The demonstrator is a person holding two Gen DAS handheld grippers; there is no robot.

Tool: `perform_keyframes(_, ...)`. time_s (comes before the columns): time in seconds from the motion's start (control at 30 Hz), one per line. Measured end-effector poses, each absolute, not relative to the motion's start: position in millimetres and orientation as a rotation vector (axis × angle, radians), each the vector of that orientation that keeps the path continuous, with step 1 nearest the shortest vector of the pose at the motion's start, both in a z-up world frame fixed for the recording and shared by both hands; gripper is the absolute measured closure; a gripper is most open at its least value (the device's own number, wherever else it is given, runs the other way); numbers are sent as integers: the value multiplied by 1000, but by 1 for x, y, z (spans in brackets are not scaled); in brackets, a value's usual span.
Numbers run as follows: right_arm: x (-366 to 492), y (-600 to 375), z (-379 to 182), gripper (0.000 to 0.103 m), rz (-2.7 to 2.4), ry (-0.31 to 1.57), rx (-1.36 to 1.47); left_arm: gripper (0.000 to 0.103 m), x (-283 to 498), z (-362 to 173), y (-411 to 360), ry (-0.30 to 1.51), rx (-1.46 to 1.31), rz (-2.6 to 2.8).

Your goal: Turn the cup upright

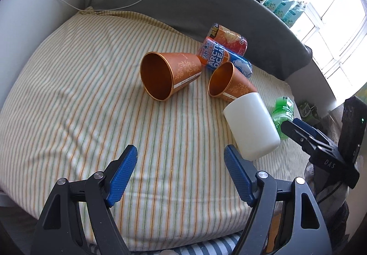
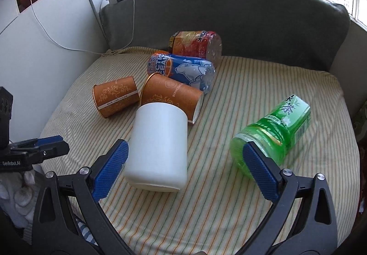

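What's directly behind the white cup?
An orange paper cup lies on its side right behind the white cup, seemingly touching it. The white cup covers its lower edge; the contact point is hidden.

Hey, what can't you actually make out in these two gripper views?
- White cup: which end is open. Neither wrist view shows inside it.
- Green bottle: its cap end, right view, hidden behind the right gripper finger; left view, white cup covers part.
- Second orange cup: part of its rim, right view, behind the white cup.
- Red bottle: small label print, too small in both views.
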State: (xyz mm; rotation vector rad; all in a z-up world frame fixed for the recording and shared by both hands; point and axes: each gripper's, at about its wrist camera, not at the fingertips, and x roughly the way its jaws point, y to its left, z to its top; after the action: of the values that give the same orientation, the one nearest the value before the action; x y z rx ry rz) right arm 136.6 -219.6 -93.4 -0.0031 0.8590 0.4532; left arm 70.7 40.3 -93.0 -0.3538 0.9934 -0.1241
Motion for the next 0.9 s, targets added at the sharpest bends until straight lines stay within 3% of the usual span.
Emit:
perform_keyframes(0.57, 194, -171, -121, 2, 613, 1189, -41, 25, 51, -91, 38, 936, -309, -124)
perform_keyframes(0.9, 202, -144, -136, 12, 609, 1277, -166, 25, 50, -91, 38, 925, -304, -125)
